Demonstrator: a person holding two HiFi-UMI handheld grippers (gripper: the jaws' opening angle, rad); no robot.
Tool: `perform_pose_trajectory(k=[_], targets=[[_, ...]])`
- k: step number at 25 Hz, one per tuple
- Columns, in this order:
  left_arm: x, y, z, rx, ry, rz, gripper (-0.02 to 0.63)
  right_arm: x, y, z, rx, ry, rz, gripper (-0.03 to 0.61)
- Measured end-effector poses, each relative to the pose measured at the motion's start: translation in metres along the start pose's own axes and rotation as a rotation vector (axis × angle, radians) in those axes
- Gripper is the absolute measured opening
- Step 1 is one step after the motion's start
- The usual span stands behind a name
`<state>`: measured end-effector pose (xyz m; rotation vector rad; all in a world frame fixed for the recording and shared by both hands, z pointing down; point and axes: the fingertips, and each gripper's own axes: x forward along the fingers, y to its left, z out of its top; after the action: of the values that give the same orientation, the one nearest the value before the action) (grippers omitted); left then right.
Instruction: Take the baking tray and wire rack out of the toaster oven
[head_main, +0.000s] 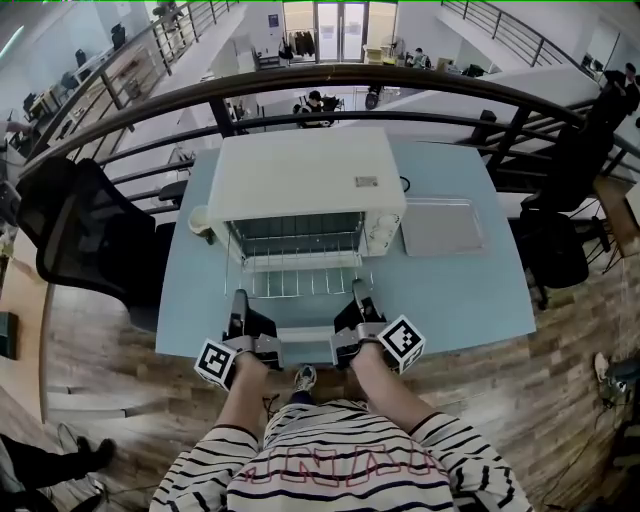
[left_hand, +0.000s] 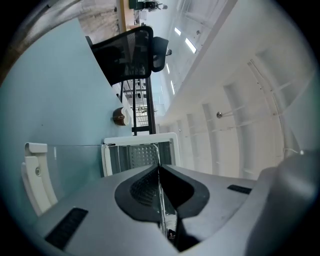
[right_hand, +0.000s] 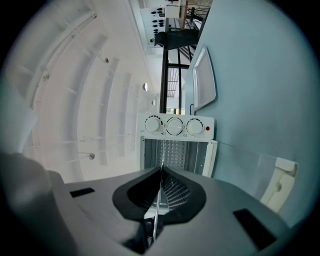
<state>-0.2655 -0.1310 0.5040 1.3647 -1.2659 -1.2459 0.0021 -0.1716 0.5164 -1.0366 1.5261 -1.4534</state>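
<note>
Now, nearest us, the left tool and right tool are both clamped, seemingly on the wire rack's near edge. The rack juts halfway out of the open toaster oven. Far right on the surface, the baking tray lies beside the oven.

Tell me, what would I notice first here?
A white toaster oven stands in the middle of the blue table, its door open toward the person. The left tool and the right tool are both shut on the wire rack, which sticks out of the oven's front. A silver baking tray lies on the table to the oven's right.
</note>
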Motion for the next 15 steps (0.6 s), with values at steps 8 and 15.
perform_pose_trajectory(k=[8,15], targets=[[-0.037,-0.012,-0.007,-0.012,-0.021,-0.016,0.034,-0.036,0.008,-0.003,0.007,0.02,0.017,0.034],[-0.074,-0.024,-0.017,-0.009,-0.031,-0.042,0.031,-0.07,0.015,-0.005,0.009,0.049,0.051,0.032]])
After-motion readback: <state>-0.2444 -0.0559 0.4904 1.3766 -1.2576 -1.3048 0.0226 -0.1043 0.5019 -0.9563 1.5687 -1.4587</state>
